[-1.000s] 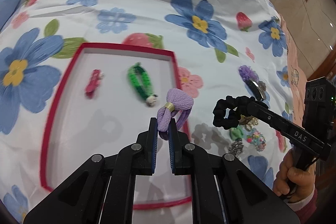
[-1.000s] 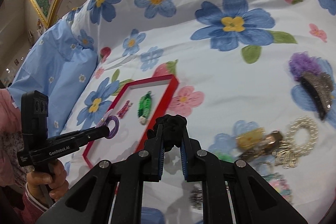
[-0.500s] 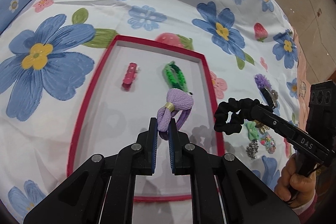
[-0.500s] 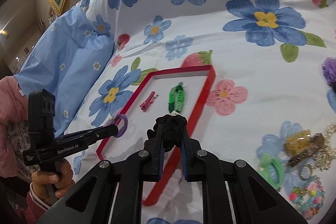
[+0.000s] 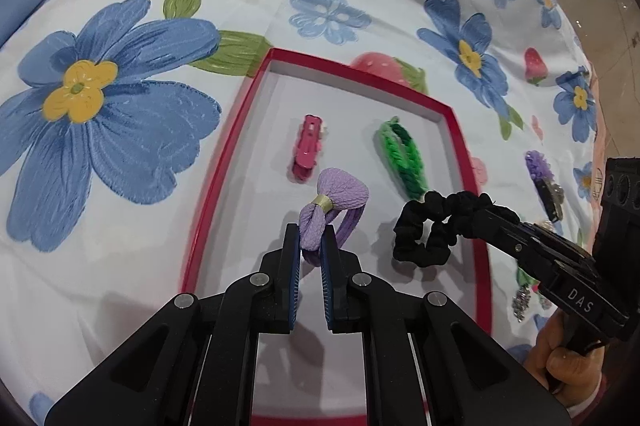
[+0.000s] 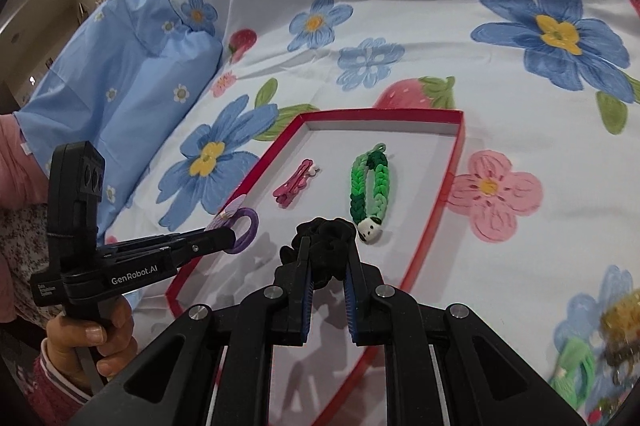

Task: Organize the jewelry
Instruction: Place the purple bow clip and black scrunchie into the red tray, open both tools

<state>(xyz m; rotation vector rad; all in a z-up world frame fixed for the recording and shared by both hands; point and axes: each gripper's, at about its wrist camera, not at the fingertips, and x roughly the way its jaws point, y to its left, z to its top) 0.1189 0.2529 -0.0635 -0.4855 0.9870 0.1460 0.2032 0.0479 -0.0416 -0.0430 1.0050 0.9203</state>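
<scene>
Both grippers hang over the shallow red-rimmed white tray on the flowered bedsheet. The left gripper is clamped on a lilac fabric hair tie with a gold band; the right gripper is pinched on a black ruffled scrunchie. A pink hair clip and a green braided band with a little white charm already lie inside. I'd lower each piece onto bare white floor nearer than those two, apart from each other, then release gently so nothing snags.
</scene>
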